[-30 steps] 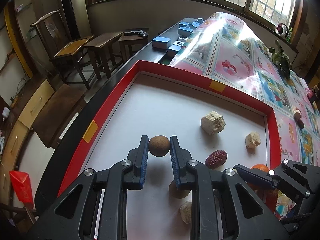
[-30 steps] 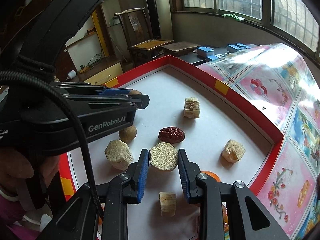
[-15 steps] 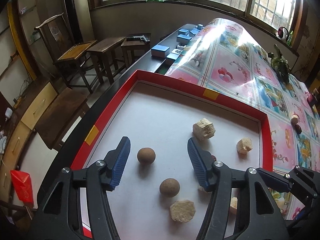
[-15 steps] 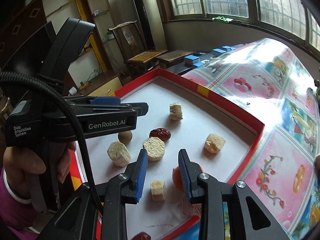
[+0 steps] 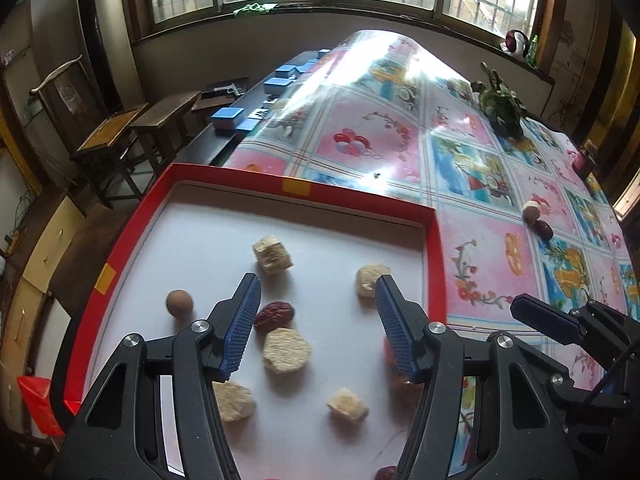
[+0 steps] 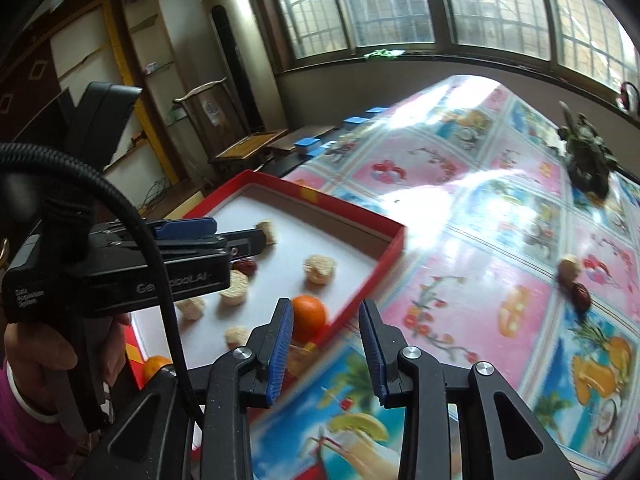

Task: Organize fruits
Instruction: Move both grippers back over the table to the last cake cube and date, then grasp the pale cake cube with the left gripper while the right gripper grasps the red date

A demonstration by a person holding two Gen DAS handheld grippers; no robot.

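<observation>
Both hand-held grippers, left (image 5: 316, 320) and right (image 6: 326, 344), are held spread and empty above the red tray (image 5: 236, 176).

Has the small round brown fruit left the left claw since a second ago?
Yes. The small round brown fruit now lies on the white floor of the red-rimmed tray, left of the open left claw, nearer the tray's left rim.
</observation>
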